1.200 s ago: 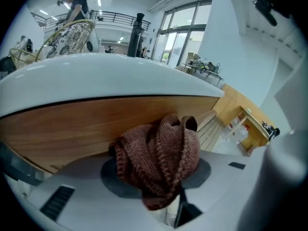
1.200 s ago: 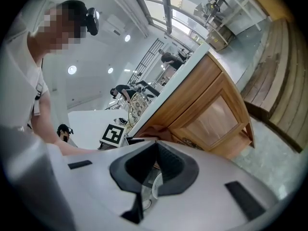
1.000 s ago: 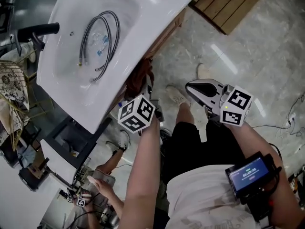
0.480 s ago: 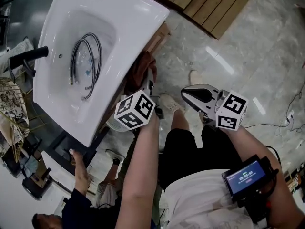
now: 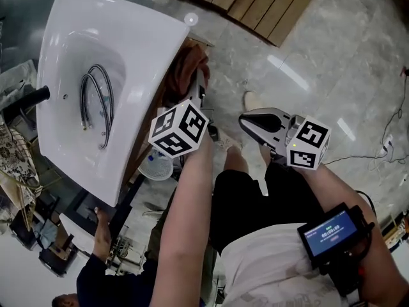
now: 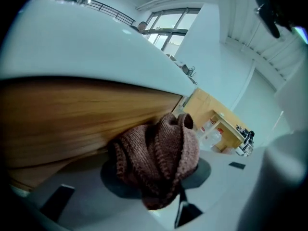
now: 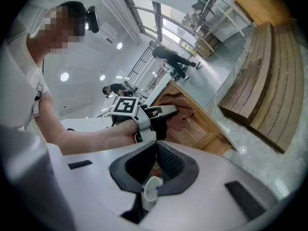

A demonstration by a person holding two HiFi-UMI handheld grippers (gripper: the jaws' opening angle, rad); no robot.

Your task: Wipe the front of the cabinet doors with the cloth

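Under a white basin top [image 5: 128, 50] stands the wooden cabinet, whose door front [image 6: 72, 121] fills the left gripper view. My left gripper [image 5: 199, 93] is shut on a brown knitted cloth [image 5: 190, 66] and holds it bunched against the wood just below the basin rim. Seen close up, the cloth [image 6: 159, 155] hides the jaw tips of the left gripper [image 6: 160, 179]. My right gripper [image 5: 248, 120] hovers off to the right over the floor, jaws together and empty. From the right gripper [image 7: 155, 146], the left gripper [image 7: 144, 117], cloth [image 7: 182, 110] and cabinet door [image 7: 204, 129] are in sight.
Braided hoses [image 5: 96, 104] lie in the basin beside a black tap [image 5: 25, 100]. A wooden pallet [image 5: 255, 2] lies on the marble floor beyond. Another person [image 5: 102, 261] crouches at lower left by a cluttered shelf. A screen device [image 5: 327, 230] rides on my right forearm.
The left gripper has slid the cloth along the cabinet front toward the basin's far corner. The right gripper has stayed about where it was. The person at lower left has shifted.
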